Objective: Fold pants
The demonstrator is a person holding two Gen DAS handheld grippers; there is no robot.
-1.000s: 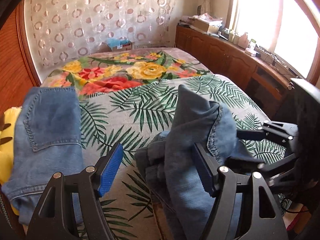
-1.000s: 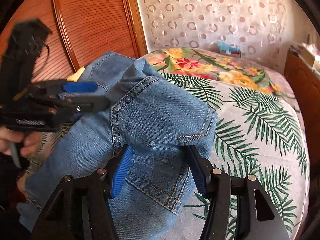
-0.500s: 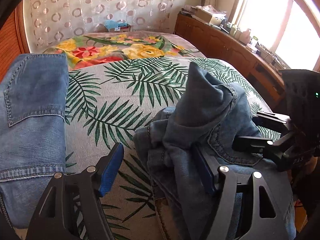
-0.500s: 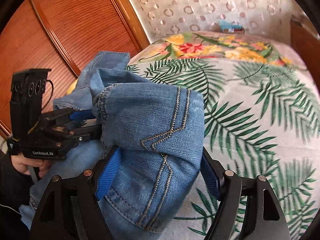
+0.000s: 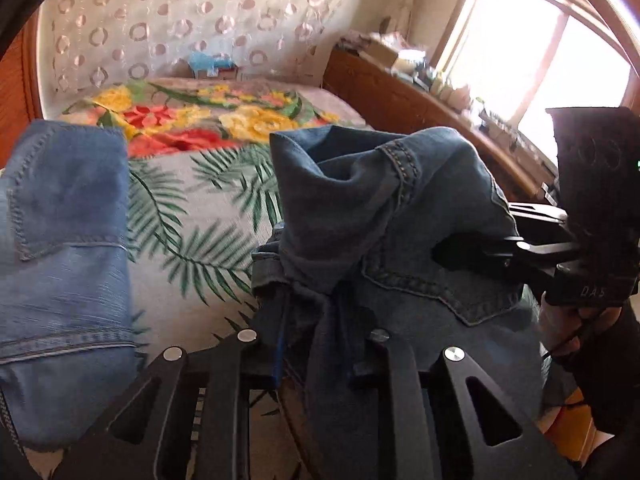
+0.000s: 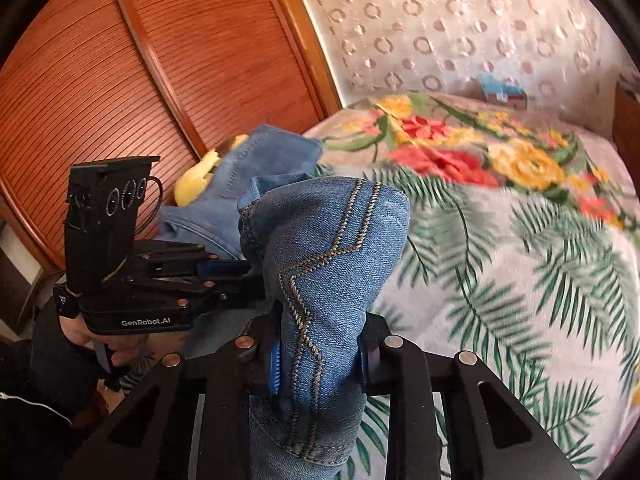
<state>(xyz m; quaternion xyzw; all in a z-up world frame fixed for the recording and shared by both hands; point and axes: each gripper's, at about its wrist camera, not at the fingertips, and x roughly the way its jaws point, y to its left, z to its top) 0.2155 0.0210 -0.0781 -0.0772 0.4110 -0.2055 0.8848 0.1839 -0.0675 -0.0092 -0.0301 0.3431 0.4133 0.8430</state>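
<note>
Pants (image 6: 328,248) hang bunched above the bed (image 6: 520,280), lifted clear so they can be spread. The left hand-held gripper (image 5: 320,344) and right hand-held gripper (image 6: 318,360) are each closing on denim — pads already pinching separate bunches of cloth.

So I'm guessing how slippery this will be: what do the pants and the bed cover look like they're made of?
The pants look like blue denim: matte woven twill with thick tan topstitching, gathered between both closing grippers. The bed cover looks like soft printed fabric with palm leaves and flowers, slightly fuzzy; motion blur leaves the exact weave open.
</note>
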